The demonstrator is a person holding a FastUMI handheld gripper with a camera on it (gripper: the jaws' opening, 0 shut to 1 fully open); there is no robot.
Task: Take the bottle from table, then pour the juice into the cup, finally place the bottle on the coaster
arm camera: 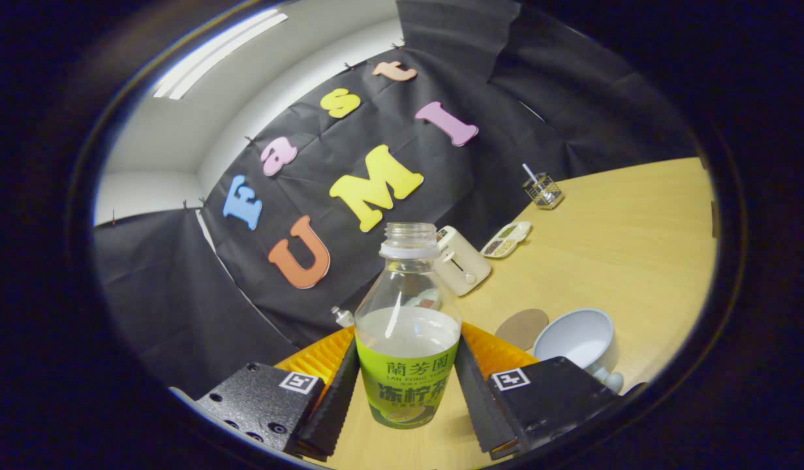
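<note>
Standing upright between the two fingers, the juice bottle (pixel 407 326) had no cap on its neck and was roughly half full of a pale liquid, with a green label wrapped round its lower part. The gripper (pixel 407 398) had closed on it: the left finger (pixel 333 398) pressed against the left side of the label and the right finger lay against the right side, so both held the bottle. Whether its base was touching the wooden table (pixel 624 241) or was just lifted off it could not be told. A small white-capped object (pixel 342 317), too small to identify, stood just left of the bottle near the booth wall. Beyond the bottle and slightly to its right sat a cream toaster (pixel 462 261) with a lever and dial on its side. Right of the toaster lay a white divided dish (pixel 506 239) holding small portions of something grainy. Nearer the fingers, just past the right one, a round brown coaster (pixel 522 328) lay flat on the table, and touching or just beside it on the right stood a pale blue cup (pixel 579 341) with a handle, empty as far as could be seen. Farther off, near the wall, stood a small wire basket (pixel 543 190) with a white stick-like item leaning in it
</note>
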